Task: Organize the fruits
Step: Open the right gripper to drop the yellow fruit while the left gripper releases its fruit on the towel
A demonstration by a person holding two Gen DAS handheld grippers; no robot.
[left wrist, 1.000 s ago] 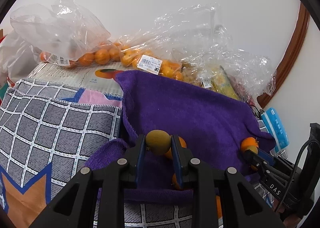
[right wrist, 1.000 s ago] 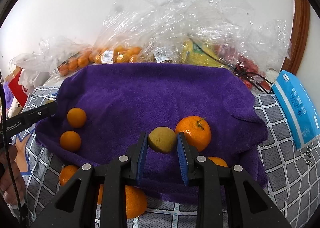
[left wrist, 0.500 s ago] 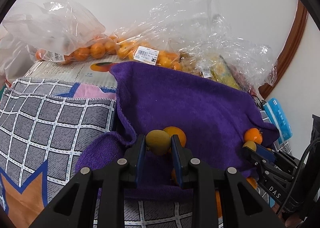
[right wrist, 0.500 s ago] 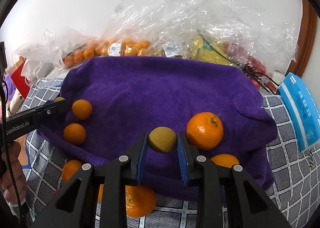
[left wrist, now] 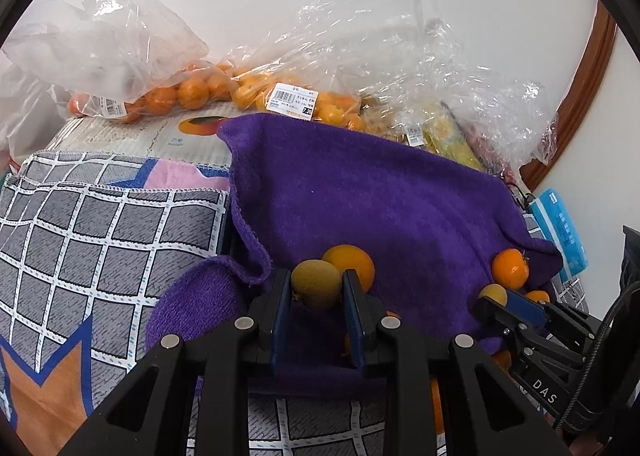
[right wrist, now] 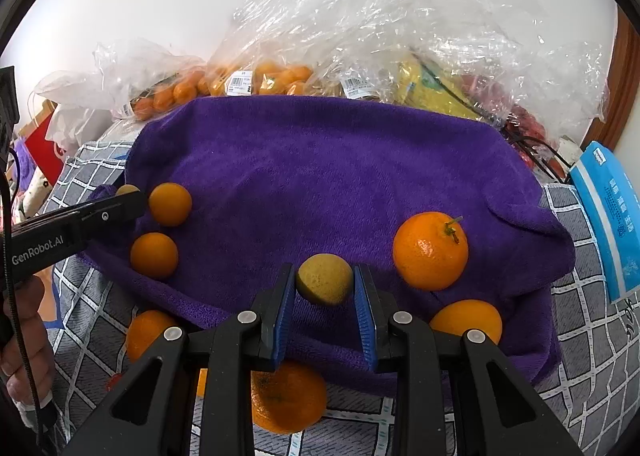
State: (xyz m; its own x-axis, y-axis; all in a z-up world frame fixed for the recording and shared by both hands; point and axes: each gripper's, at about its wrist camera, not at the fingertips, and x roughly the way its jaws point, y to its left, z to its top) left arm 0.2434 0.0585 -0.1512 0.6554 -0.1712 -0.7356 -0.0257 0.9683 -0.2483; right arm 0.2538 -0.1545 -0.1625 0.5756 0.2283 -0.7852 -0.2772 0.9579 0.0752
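Right wrist view: a purple towel (right wrist: pixel 320 176) is spread ahead of the right tool (right wrist: pixel 325 296), soft and easily rucked. A large stemmed orange (right wrist: pixel 430 252), firm and fairly heavy, is seen just right of the tips; two small oranges (right wrist: pixel 170 204) lie far left. A small yellow-green fruit (right wrist: pixel 325 279) is pinched across its middle between the blue pads, light, round and liable to roll. In the left wrist view, the left tool (left wrist: pixel 316 296) is likewise closed on a greenish-brown fruit (left wrist: pixel 316 284).
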